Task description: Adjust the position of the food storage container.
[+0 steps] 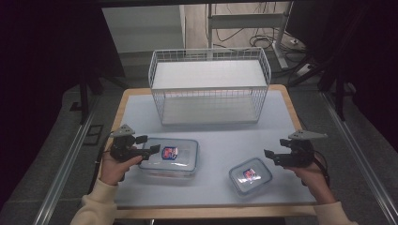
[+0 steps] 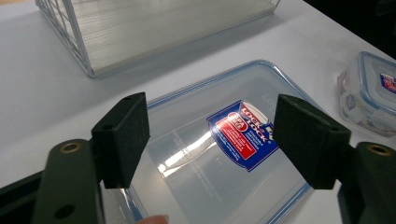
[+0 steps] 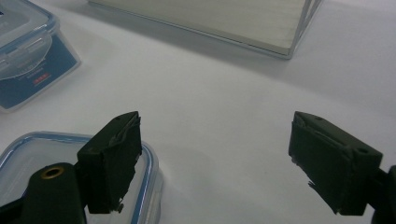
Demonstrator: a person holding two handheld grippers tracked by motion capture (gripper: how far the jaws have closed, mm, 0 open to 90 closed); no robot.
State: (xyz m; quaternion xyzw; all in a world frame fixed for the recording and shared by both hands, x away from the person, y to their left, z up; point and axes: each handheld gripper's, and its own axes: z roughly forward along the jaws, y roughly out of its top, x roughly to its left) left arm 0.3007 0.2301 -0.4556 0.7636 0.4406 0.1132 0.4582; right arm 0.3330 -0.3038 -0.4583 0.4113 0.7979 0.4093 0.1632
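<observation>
Large clear container [image 1: 170,157] lying on the pale surface [image 1: 216,136] near its left front, left tongs [image 1: 149,150] hovering spread over its lid (blue label showing), small container [image 1: 250,176] sitting toward the right, right tongs [image 1: 268,155] spread just beside it, white wire rack [image 1: 210,84] standing behind.

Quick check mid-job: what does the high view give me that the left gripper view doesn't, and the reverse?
High view alone: both hands, the right gripper open beside the small container, and the wire rack's upper shelf. Left gripper view alone: the label on the large container's lid close up, readable as a Lock & Lock sticker. Both: the left gripper open over the large container, the small container, the rack's lower shelf.
</observation>
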